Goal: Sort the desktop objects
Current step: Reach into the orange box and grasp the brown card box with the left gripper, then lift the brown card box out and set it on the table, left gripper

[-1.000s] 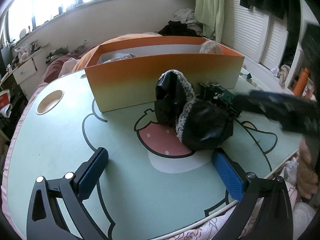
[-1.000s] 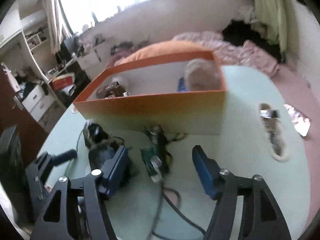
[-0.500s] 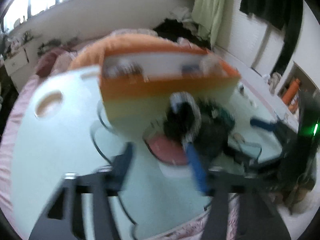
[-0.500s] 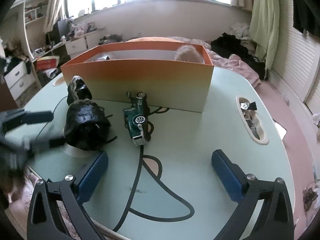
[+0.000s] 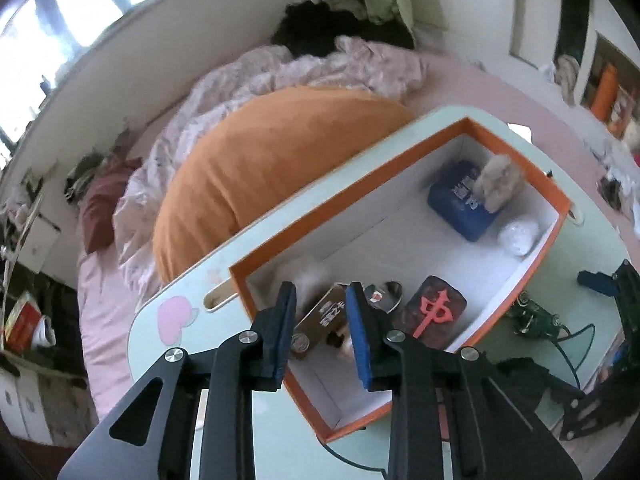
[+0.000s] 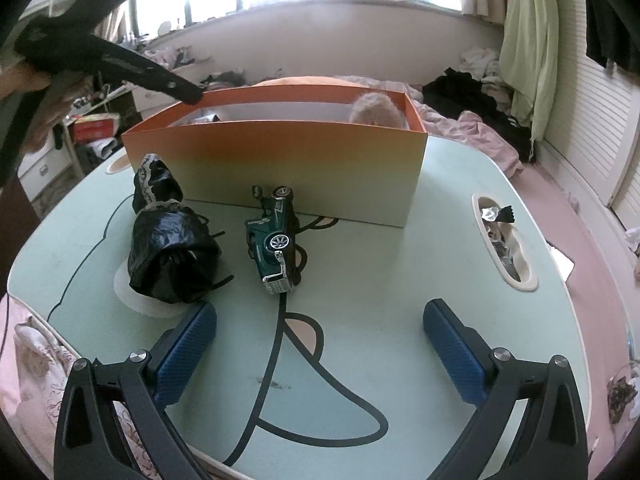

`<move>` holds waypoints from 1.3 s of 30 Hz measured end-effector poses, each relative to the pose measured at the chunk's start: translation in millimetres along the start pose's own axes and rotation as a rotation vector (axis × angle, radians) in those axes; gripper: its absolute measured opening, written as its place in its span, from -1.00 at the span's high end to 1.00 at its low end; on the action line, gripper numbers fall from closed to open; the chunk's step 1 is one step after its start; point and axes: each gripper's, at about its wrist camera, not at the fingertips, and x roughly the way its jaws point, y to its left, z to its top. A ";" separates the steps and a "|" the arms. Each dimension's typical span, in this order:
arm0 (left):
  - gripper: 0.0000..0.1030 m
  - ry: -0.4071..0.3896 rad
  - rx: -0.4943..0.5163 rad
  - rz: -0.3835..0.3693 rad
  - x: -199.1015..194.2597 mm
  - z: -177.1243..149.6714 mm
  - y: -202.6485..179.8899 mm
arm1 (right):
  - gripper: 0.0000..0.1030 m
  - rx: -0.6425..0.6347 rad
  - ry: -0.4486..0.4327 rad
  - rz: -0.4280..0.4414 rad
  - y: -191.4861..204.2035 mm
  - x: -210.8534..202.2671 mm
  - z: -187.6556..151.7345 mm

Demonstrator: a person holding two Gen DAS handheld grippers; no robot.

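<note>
— Two grippers: how do they stand?
— Nearest, the right gripper is spread wide over the table, gripping nothing. Just beyond lie a black lace-trimmed bag and a green toy car, both before the orange box.
— And the left gripper?
— Clenched empty above the box's near corner, over a tin and mahjong tile; a blue pack lies farther inside.
</note>
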 end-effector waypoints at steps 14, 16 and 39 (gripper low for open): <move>0.47 0.193 0.051 -0.018 43.1 11.8 -12.4 | -0.99 0.000 -0.004 -0.003 0.7 0.2 0.1; 0.47 0.204 0.009 -0.050 40.3 15.6 -8.9 | -0.99 0.000 -0.004 -0.003 0.6 0.5 0.0; 0.61 0.075 -0.071 -0.045 5.6 7.9 12.5 | -0.99 -0.001 -0.009 -0.005 0.4 2.3 -0.6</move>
